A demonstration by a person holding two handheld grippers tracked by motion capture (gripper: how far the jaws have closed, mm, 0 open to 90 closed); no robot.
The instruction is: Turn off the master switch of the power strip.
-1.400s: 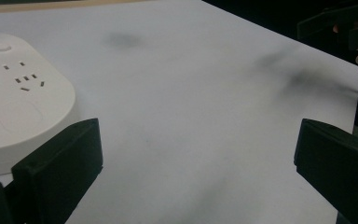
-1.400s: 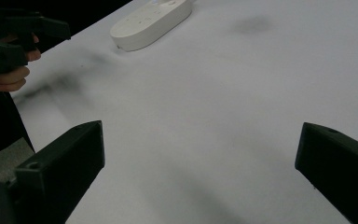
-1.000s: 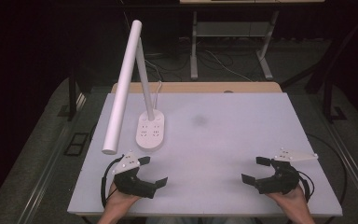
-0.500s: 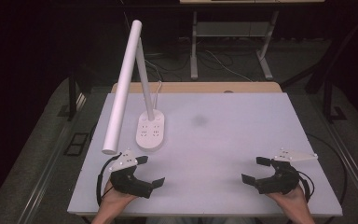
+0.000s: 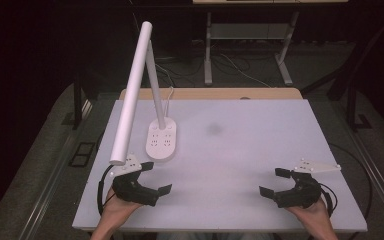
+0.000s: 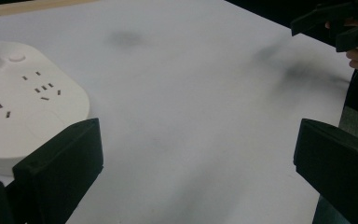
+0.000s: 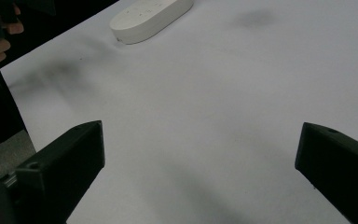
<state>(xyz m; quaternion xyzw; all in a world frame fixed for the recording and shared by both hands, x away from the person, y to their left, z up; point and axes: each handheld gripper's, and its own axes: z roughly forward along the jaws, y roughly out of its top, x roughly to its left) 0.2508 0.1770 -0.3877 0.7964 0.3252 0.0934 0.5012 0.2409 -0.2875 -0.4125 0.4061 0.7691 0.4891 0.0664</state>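
Approach stage: both tongs, left (image 5: 150, 179) and right (image 5: 276, 182), rest agape and empty at the surface's (image 5: 260, 150) near edge, the lamp (image 5: 161, 141) standing near its left edge; next, presumably, the left tongs reach its base.

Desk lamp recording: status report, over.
Left gripper open, empty, beside the lamp base. Right gripper open, empty, far side. Desk lamp upright, untouched. Nothing between.

So my surface (image 5: 260, 165) is just a big white top with a strip of wood showing along the far edge. The one thing sitting on it is a white desk lamp (image 5: 161, 142), standing on its oval socket base at the left. There's a faint dark smudge (image 5: 214, 129) near the middle.
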